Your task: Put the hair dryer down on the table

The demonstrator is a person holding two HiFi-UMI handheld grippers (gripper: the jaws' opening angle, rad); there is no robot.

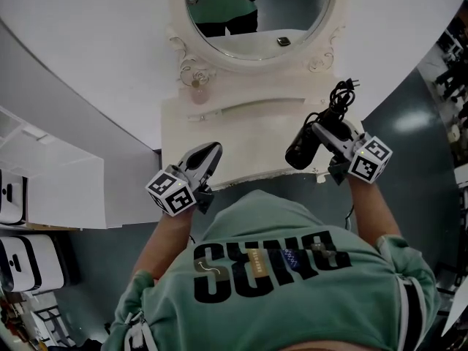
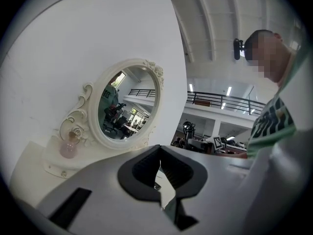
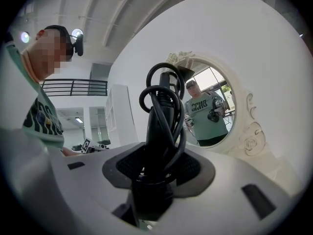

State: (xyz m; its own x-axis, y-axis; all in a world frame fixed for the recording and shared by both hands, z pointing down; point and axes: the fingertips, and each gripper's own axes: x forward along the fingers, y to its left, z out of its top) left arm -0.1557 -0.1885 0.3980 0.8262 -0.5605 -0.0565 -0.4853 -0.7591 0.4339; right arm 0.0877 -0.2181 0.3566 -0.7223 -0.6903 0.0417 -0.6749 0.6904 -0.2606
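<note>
A black hair dryer (image 1: 307, 143) with its cord coiled round the handle (image 3: 161, 126) is held in my right gripper (image 1: 333, 134), above the right front part of the white dressing table (image 1: 241, 134). The jaws are shut on the dryer's handle, and the cord's plug (image 1: 349, 86) sticks out toward the wall. The barrel points down and toward me. My left gripper (image 1: 208, 154) hovers over the table's front left edge, shut with nothing in it; only a thin slit shows between its pads (image 2: 146, 168).
An oval mirror (image 1: 256, 13) in an ornate white frame stands at the back of the table. A small pink bottle (image 1: 197, 88) sits at the back left beside the frame. A white cabinet (image 1: 51, 189) stands to the left.
</note>
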